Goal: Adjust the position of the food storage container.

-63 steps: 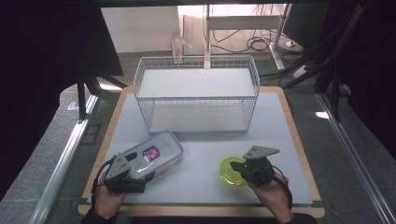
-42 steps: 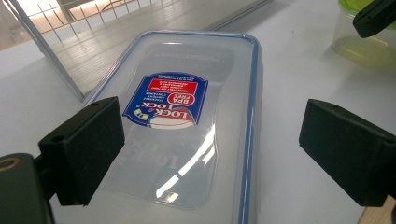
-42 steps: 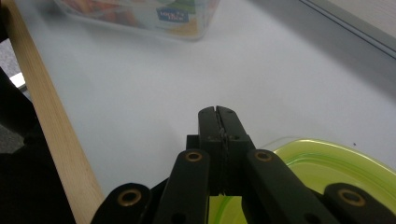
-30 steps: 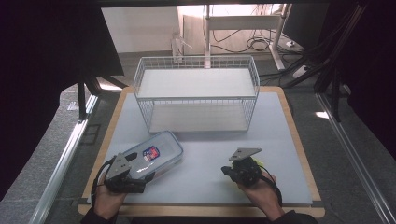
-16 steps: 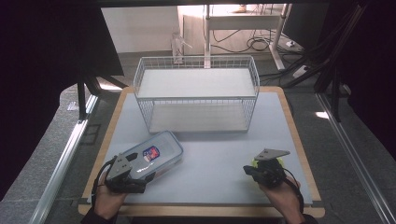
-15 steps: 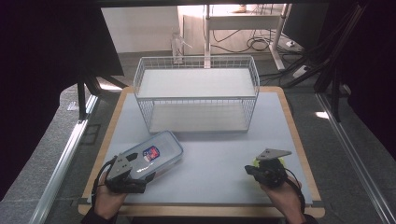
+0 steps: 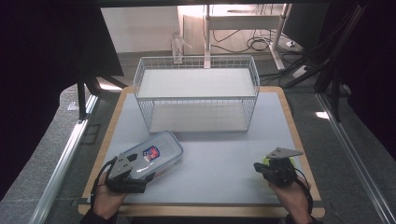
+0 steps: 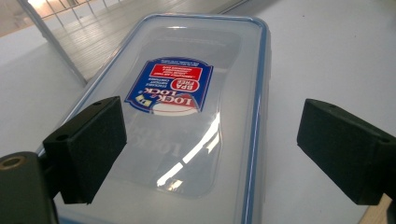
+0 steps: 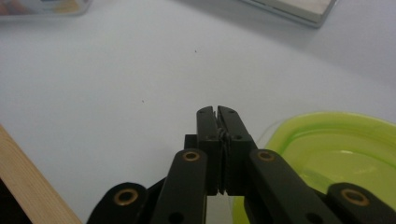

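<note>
Since the earlier frames my right gripper (image 7: 259,169) has slid w/ the round lime-green plastic lid (image 9: 336,154) from mid-table out toward the right edge of the white table top (image 7: 219,149); my left gripper (image 7: 140,179) hasn't budged. Landmark for everything: the white wire basket (image 7: 196,93) at the far side of the table.

Nearest me, well short of the basket & off to its right, the right gripper's jaws are pressed together, pads touching, nothing between them in the right gripper view. The green lid lies flat on the table just beside those jaws, partly under the gripper; can't tell if it touches.

Also well short of the basket, off its left front corner, the left gripper has its jaws spread wide, pads either side of the near end of the clear rectangular plastic container with the blue-rimmed lid and red-blue label (image 8: 187,116). Pads aren't pressing on it. The container lies flat, angled, far end pointing at the basket's left front corner.
</note>
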The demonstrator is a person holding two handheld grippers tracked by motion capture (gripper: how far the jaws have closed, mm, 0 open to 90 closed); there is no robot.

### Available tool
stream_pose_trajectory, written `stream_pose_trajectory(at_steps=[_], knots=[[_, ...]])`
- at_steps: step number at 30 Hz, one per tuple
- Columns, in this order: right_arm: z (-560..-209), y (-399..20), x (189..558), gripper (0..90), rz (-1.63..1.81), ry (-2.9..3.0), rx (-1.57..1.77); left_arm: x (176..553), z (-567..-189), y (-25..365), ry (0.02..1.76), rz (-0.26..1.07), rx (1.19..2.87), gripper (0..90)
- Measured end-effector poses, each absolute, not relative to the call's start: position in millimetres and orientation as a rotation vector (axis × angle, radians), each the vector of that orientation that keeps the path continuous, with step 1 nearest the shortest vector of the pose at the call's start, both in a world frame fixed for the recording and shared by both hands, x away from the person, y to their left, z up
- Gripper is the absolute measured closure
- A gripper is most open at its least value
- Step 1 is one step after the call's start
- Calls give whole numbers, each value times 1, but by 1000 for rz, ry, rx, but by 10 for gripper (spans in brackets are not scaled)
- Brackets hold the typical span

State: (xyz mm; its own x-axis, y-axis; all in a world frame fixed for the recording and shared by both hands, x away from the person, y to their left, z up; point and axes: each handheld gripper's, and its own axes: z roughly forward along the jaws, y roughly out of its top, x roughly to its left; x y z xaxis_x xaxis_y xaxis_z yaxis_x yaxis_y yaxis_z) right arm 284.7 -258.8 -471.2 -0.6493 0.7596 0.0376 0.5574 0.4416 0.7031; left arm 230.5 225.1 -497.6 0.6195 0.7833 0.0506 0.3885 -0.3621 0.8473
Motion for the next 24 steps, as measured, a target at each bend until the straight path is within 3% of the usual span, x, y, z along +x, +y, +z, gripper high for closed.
stream_pose_trajectory(at_steps=[4, 7, 8, 9, 10, 11, 13, 15, 18, 19, 24], knots=[[-468, -256, 284, 863, 1050, 2410, 1129, 229, -493, 234, 946, 575, 1952, 103], [-464, -250, 284, 859, 1080, 2413, 1111, 226, -488, 247, 979, 597, 1926, 226], [-464, -249, 284, 859, 1080, 2414, 1101, 225, -487, 253, 998, 598, 1907, 226], [-462, -244, 285, 864, 1089, 2411, 1086, 224, -486, 259, 1017, 597, 1896, 320], [-462, -244, 285, 864, 1089, 2411, 1086, 224, -486, 263, 1031, 597, 1887, 320], [-461, -240, 286, 869, 1099, 2414, 1074, 224, -488, 272, 1069, 606, 1874, 425], [-460, -234, 289, 874, 1116, 2405, 1062, 225, -490, 281, 1108, 608, 1868, 530], [-459, -232, 290, 879, 1128, 2403, 1068, 226, -491, 288, 1146, 618, 1865, 574], [-458, -222, 294, 897, 1142, 2400, 1060, 228, -495, 300, 1213, 606, 1845, 705], [-458, -213, 298, 900, 1141, 2409, 1044, 230, -496, 304, 1236, 602, 1840, 792], [-460, -194, 305, 900, 1133, 2435, 995, 238, -511, 323, 1368, 565, 1832, 895]])
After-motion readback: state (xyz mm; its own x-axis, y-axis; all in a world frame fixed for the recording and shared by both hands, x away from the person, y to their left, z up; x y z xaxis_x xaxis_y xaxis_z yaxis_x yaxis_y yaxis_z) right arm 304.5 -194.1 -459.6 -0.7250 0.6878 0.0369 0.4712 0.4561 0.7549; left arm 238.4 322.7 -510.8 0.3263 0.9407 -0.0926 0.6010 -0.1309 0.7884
